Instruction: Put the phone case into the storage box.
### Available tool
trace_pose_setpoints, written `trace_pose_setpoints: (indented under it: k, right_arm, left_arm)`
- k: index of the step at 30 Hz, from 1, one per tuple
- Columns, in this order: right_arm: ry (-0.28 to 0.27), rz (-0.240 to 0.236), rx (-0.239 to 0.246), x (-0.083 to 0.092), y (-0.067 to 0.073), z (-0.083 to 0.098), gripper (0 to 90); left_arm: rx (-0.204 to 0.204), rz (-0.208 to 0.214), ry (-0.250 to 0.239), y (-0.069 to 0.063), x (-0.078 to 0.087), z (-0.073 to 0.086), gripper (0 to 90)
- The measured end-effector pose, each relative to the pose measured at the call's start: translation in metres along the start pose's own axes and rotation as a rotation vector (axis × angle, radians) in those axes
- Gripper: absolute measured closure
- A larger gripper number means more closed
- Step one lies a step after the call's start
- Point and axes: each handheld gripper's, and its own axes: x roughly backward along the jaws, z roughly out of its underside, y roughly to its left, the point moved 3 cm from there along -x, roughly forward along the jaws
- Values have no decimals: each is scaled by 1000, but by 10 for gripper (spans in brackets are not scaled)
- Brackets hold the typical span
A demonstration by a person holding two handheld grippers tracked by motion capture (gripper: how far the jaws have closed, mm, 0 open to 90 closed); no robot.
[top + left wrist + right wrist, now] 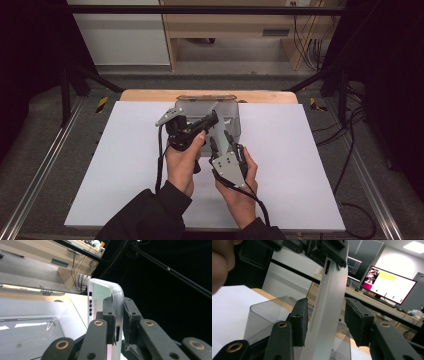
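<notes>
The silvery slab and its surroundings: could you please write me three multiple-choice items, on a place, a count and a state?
1. Where is the clear box?
A. on the white sheet, beyond the claws
B. on the floor
C. on a shelf
2. How many claws have the slab between their jaws?
A. one
B. two
C. three
3. The left claw is:
A. wide open
B. shut on the slab
C. lying on the table

Key: A, the high view shows it there; B, the right claw straddles it too; B, its pads press both faces.
</notes>
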Motion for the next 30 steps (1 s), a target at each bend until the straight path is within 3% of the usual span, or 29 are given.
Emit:
trace_pose_setpoints:
  k: [18,30]
  right_arm:
    - [-7,-29,3,-7,27,-6,615]
    - [-8,-34,-6,-11,35,-5,634]
  left_arm:
    - [16,-12,-31,14,23,-7,820]
    - [31,-18,-28,20,27,-4,820]
